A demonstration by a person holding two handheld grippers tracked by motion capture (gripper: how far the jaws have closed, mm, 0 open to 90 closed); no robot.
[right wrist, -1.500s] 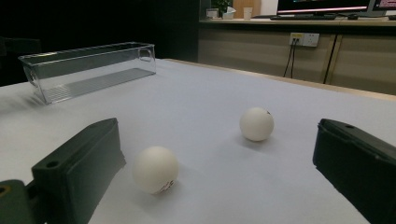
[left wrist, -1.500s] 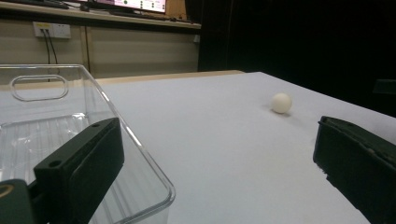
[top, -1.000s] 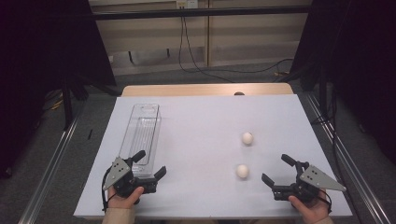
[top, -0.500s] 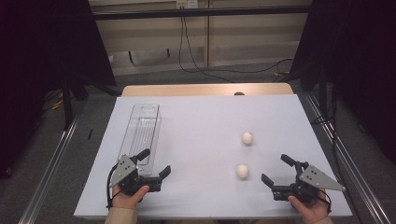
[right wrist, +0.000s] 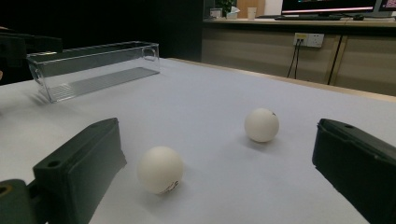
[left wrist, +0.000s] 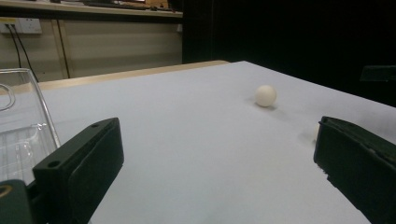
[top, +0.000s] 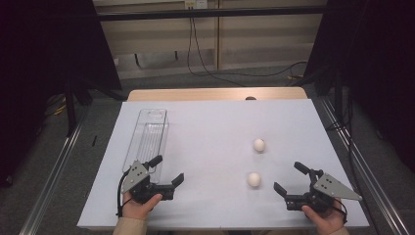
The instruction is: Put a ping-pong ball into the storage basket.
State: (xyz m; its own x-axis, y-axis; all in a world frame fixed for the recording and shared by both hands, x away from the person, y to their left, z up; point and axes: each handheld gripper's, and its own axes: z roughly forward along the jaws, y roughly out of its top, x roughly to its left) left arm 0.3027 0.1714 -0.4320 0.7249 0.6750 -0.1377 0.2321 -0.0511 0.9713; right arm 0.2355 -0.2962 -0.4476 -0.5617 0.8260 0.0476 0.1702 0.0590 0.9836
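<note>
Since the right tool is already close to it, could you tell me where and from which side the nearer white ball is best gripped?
Grip the nearer white ball across its widest middle, coming in low from the person's side with the right tool, whose jaws stand open. It is round and smooth, so any off-centre pinch would probably squirt it away. It lies free on the white table cover, apart from the farther ball.

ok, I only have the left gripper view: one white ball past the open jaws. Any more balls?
Observer: Yes. A second, nearer ball lies in front of the right gripper, apart from the far ball.
Operator: Right gripper holding anything?
Observer: No, its jaws are open, nothing between them.
Operator: Is the clear tray empty?
Observer: The clear tray looks empty in the high view.
</note>
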